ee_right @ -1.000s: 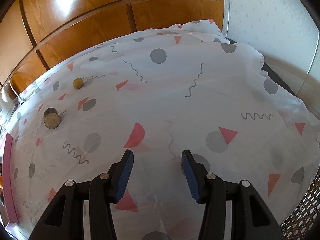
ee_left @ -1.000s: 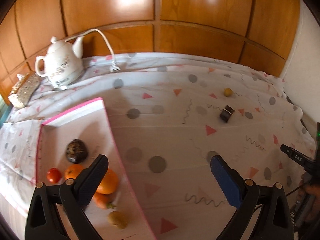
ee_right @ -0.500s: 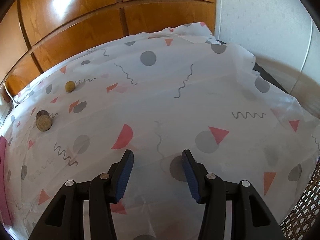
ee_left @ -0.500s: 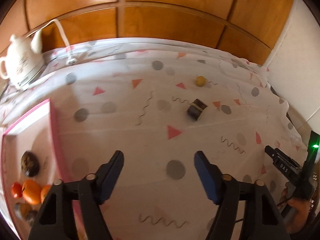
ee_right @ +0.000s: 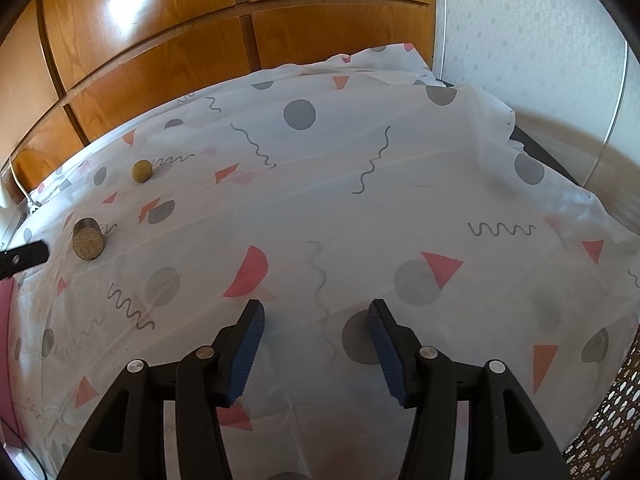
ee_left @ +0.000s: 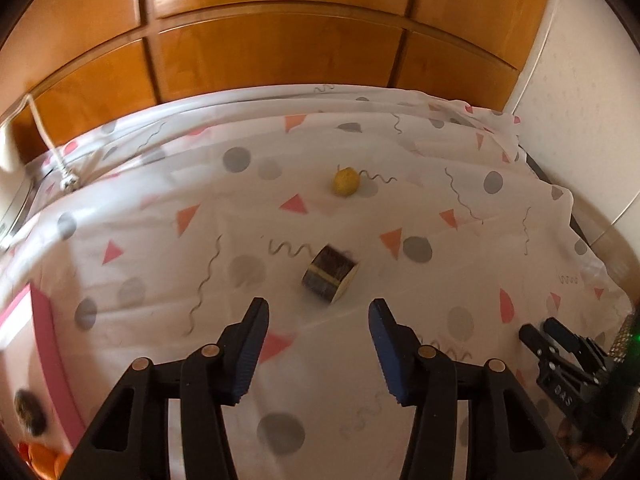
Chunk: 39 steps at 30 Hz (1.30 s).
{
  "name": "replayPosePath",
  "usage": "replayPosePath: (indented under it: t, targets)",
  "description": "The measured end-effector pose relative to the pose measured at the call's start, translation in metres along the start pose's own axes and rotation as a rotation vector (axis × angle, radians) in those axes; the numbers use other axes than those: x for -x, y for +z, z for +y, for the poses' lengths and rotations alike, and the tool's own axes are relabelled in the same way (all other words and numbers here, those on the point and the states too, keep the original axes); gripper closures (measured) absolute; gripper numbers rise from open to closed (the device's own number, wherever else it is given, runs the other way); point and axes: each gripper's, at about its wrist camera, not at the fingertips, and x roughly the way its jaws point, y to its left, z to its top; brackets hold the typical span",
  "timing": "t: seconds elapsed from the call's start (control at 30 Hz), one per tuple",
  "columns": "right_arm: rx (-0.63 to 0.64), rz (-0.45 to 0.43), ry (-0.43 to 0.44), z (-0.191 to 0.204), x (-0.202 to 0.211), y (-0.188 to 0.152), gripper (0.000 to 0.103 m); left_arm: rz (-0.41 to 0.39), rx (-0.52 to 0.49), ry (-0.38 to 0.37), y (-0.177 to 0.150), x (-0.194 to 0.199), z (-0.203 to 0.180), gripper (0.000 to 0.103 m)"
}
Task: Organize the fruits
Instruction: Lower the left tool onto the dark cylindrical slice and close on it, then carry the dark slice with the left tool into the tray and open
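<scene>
My left gripper [ee_left: 318, 312] is open and empty, just short of a dark cylinder-shaped piece [ee_left: 330, 274] lying on its side on the patterned cloth. A small yellow fruit [ee_left: 346, 182] lies farther back. The pink-rimmed tray [ee_left: 44, 340] at the left holds a dark round fruit [ee_left: 30, 418] and orange fruits [ee_left: 44, 460]. My right gripper [ee_right: 316, 316] is open and empty over bare cloth. In the right wrist view the cylinder [ee_right: 88, 240] and the yellow fruit [ee_right: 142, 171] lie far left, with a left fingertip [ee_right: 24, 258] beside the cylinder.
Wooden panels [ee_left: 280, 48] back the table. A white cord and plug [ee_left: 66, 180] lie at the back left. The right gripper's body [ee_left: 576, 364] shows at the right of the left wrist view. The cloth's right edge [ee_right: 560, 184] drops off near a white wall.
My left gripper has moved right, away from the tray, and closed in on the dark cylinder. Its jaws have narrowed from wide open. The right gripper has barely moved.
</scene>
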Motion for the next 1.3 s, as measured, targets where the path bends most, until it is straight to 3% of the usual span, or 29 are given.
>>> replayPosePath:
  t: [0.33, 0.37, 0.4, 0.47, 0.73, 1.3]
  targets:
    - [0.001, -0.002, 0.009, 0.001, -0.001, 0.0, 0.043, 0.03, -0.045, 0.004, 0.016, -0.037, -0.01, 0.052]
    - [0.001, -0.002, 0.008, 0.001, -0.001, 0.0, 0.043, 0.035, -0.046, 0.002, 0.016, -0.041, -0.011, 0.055]
    - [0.003, -0.002, 0.008, 0.001, -0.001, -0.001, 0.042, 0.045, -0.048, 0.006, 0.015, -0.046, -0.011, 0.065]
    - [0.008, -0.002, 0.005, 0.002, -0.001, -0.001, 0.042, 0.048, -0.04, -0.002, 0.013, -0.049, -0.01, 0.069]
    - [0.02, 0.002, -0.006, 0.005, -0.001, 0.0, 0.041, 0.048, 0.019, -0.034, -0.007, -0.032, 0.002, 0.07]
    - [0.047, 0.005, -0.027, 0.009, -0.003, -0.002, 0.041, 0.013, 0.16, 0.001, -0.053, 0.021, 0.042, 0.076]
